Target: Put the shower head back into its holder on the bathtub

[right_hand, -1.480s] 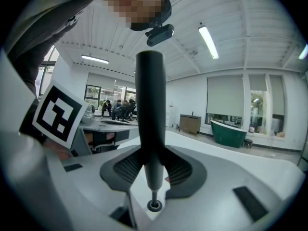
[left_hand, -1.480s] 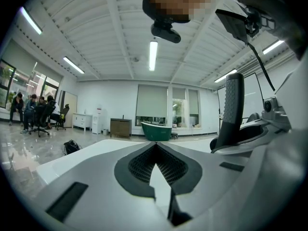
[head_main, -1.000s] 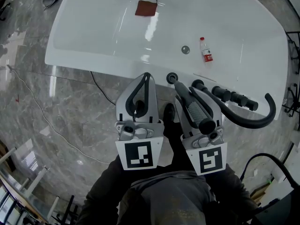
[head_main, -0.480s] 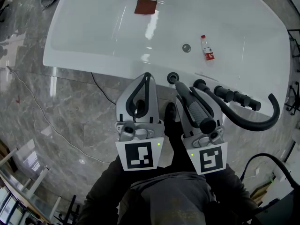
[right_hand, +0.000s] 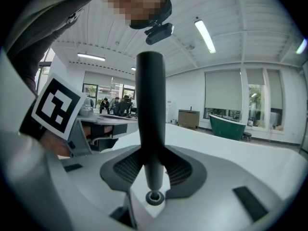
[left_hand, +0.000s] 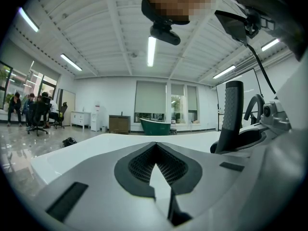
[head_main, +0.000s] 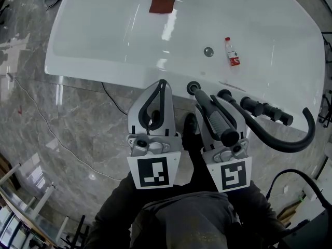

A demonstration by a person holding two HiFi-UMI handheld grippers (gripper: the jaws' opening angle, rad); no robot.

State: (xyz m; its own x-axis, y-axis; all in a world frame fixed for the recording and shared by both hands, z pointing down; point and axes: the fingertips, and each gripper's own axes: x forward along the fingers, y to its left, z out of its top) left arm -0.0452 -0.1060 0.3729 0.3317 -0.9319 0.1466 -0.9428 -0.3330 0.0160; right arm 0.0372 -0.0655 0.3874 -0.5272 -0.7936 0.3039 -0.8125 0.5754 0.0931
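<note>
Two handheld grippers hover over the near rim of a white bathtub. The right gripper is clamped around the dark shower head, whose narrow end points at the round black holder on the rim, at or just above its opening, while the left gripper has its jaws pressed together on nothing. The step probably goes best if the handle is lined up with the holder's opening and slid straight in, with the right jaws let go only once it sits firmly.

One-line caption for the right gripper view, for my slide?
Right gripper holds the black shower head, tip lined up with its holder.
</note>
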